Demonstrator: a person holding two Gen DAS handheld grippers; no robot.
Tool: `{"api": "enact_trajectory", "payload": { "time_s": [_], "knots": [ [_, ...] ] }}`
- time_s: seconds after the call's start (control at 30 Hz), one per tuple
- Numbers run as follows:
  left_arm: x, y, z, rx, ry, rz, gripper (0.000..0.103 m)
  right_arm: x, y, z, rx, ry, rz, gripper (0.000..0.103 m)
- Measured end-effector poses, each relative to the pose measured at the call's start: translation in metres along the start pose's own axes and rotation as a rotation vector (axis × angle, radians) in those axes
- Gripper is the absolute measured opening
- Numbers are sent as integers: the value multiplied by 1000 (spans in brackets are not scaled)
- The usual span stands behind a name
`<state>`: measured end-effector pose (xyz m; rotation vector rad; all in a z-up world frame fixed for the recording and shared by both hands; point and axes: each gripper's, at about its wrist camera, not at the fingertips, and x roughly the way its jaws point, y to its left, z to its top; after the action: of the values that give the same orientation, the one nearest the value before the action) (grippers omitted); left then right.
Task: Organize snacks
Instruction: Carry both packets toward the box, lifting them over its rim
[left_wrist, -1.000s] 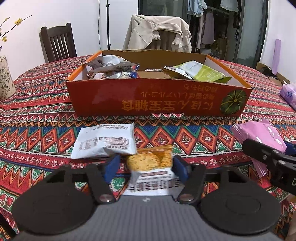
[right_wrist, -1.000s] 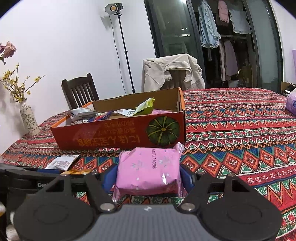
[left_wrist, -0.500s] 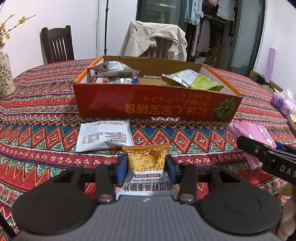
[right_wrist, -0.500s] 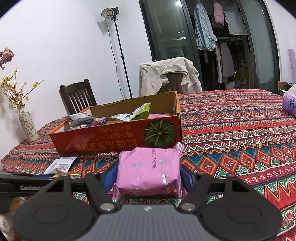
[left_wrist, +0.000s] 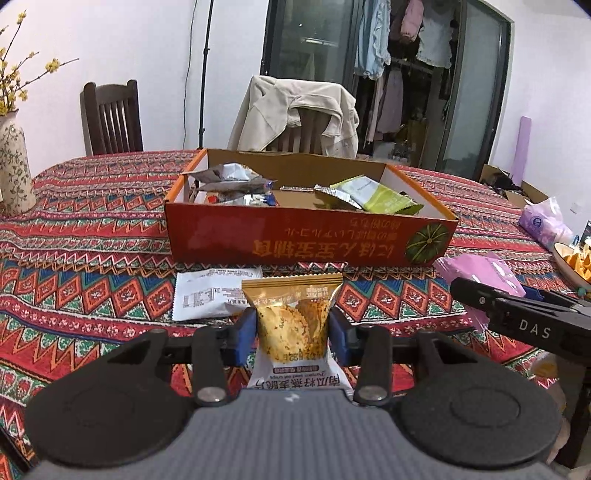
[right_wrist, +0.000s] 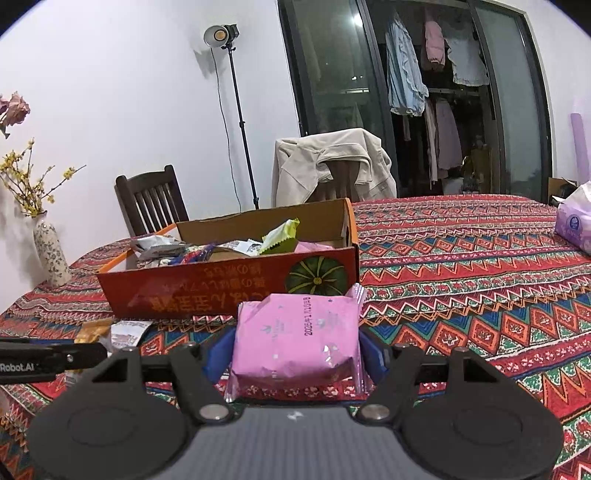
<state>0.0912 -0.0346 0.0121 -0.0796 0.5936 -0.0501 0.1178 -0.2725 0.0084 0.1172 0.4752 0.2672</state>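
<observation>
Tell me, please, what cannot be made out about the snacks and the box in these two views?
- Box floor, both views: hidden by its near wall and the packets inside.
- Gold cracker packet, left wrist view: lower end hidden behind the left gripper body.
- Pink packet, right wrist view: underside hidden by the right gripper; its front label is not shown.
- White packet: print too small to read.

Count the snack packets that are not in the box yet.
3: a gold crisps packet in the left gripper, a pink packet in the right gripper, a white packet lying on the tablecloth. Others may be hidden.
</observation>
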Motion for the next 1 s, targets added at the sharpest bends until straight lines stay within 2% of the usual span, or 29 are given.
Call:
{"api": "enact_trajectory", "payload": {
  "time_s": [0.23, 0.6, 1.0],
  "knots": [
    [-9, 2, 8, 15, -53, -7, 42, -9, 9, 7, -21, -26, -2, 70],
    [-13, 9, 45, 21, -154, -9, 42, -14, 26, 35, -62, -81, -12, 70],
    [7, 7, 92, 16, -208, -12, 42, 10, 43, 83, -78, -113, -6, 70]
  ]
}}
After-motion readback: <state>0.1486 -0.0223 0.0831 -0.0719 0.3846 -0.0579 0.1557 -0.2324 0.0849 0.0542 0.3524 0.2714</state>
